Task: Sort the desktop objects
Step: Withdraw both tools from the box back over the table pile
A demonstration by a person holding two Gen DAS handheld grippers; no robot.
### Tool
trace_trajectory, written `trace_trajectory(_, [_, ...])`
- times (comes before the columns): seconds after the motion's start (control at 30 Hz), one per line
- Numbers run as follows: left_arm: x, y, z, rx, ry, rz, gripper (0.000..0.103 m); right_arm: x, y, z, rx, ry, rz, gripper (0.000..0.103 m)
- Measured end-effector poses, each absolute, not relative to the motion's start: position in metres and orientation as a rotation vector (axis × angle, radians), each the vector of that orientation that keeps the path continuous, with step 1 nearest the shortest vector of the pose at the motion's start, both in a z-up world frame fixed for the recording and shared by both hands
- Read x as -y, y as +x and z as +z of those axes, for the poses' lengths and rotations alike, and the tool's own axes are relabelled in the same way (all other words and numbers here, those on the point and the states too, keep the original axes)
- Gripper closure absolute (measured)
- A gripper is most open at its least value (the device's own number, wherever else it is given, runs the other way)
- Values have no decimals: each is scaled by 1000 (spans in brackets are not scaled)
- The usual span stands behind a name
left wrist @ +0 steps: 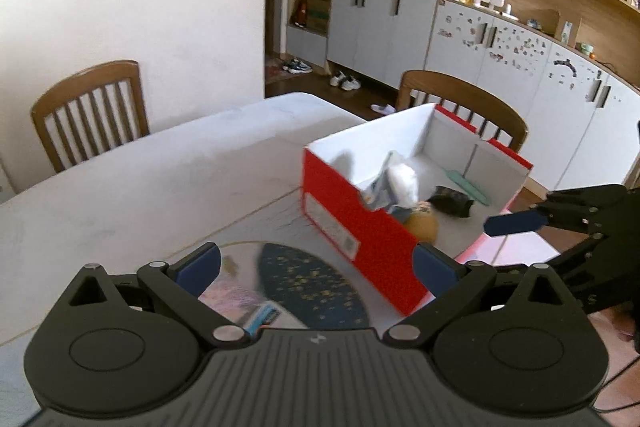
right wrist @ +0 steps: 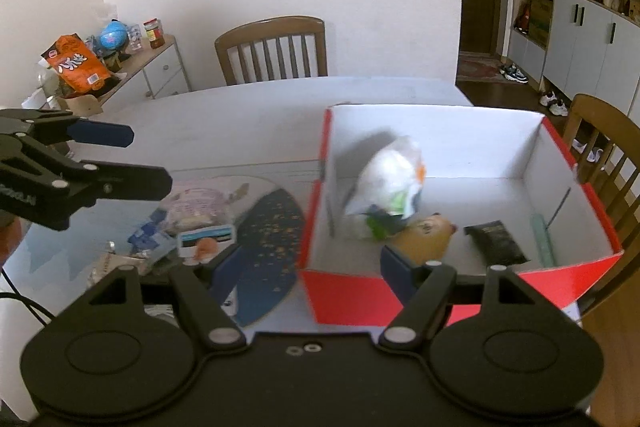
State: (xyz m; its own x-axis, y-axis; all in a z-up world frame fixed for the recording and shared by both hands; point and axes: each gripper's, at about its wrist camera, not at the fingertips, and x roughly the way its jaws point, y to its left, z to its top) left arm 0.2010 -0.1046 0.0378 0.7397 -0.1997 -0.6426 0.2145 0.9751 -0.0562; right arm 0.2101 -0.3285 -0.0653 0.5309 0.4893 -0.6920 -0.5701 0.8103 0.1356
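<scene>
Your left gripper is sitting wide open, nothing between the blue pads. It's hovering over the near part of the table, above the fan and just beside the box's near left corner.

Your right gripper is also spread wide and holding nothing. It's straddling the box's near left corner: its right pad is reaching over the near wall, its left pad is hanging over the fan outside. In the left view it's coming in from the right edge, one blue pad poking over the box's near right rim.

The box is red outside, white inside, open-topped, sitting toward the table's right edge. Inside:
- a white bag, blurred, leaning against the left wall
- a brown toy just beside the bag, near the front wall
- a black packet lying flat, right of the toy
- a green strip lying along the right wall

On the table left of the box, the dark blue fan is lying flat with its edge touching the box wall. Left of it is a loose pile: a pink pouch, a card, blue wrappers. Details there are too blurred to tell.

Two chairs are standing at the table's far and right edges.
</scene>
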Motion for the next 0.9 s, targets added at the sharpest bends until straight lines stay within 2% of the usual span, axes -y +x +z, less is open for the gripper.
trace_trajectory(0.4, [50, 179, 33, -704, 5, -202, 0, 281, 181, -61, -776, -117, 690, 28])
trace_trajectory(0.9, [13, 156, -6, -776, -14, -148, 0, 246, 175, -83, -814, -150, 703, 28])
